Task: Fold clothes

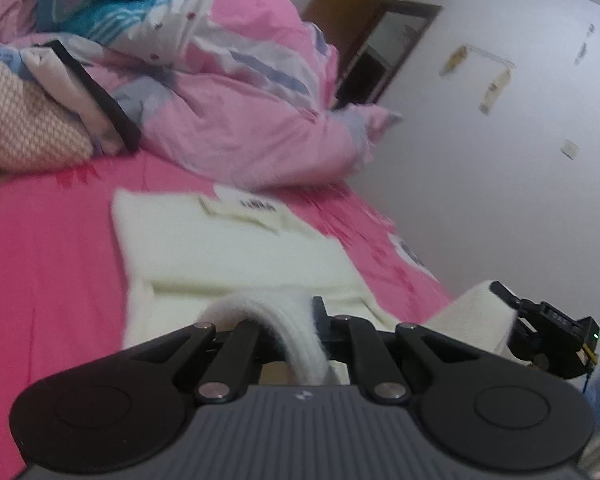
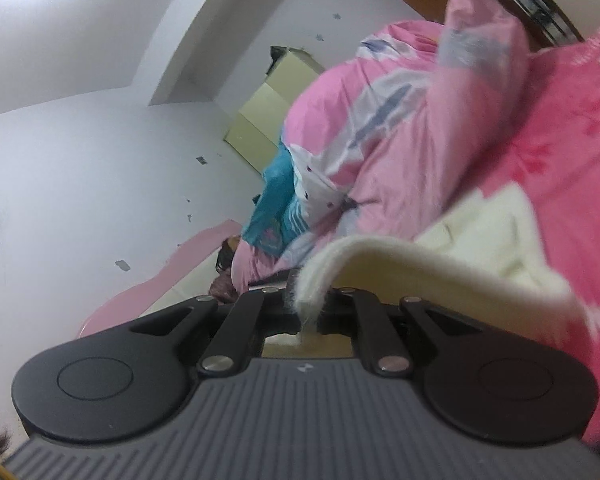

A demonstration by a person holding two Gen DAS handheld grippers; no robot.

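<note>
**Carrying the hem over in one even pass**

With both tools clamped on the near edge of the cream sweater (image 1: 236, 248), I am partway into a fold, as I judge it. My left tool (image 1: 316, 320) sits at the bottom centre of the left wrist view, its jaws closed on a loop of fuzzy white knit that curls up between them. My right tool (image 2: 300, 308) is shut on the same garment too: a fringe of cream fabric is pinched there and arches away toward the right of that frame. It also shows in the left wrist view, at the lower right edge, with a raised corner of the knit.

To do this well, I should keep the two tools level with each other and moving at the same pace, so the lifted edge stays straight and does not sag in the middle. Aim the hem toward the collar end at mid-frame, lay it down flat, and only then release. Thick knit can drag the layer beneath it, so lift enough to clear it.

Most of the sweater lies flat on the pink bed sheet (image 1: 52, 248), in the centre of the left view, its neck label facing up. It is pale cream, soft and fuzzy, fairly bulky. A crumpled pink duvet (image 1: 236, 120) is heaped beyond it.
</note>
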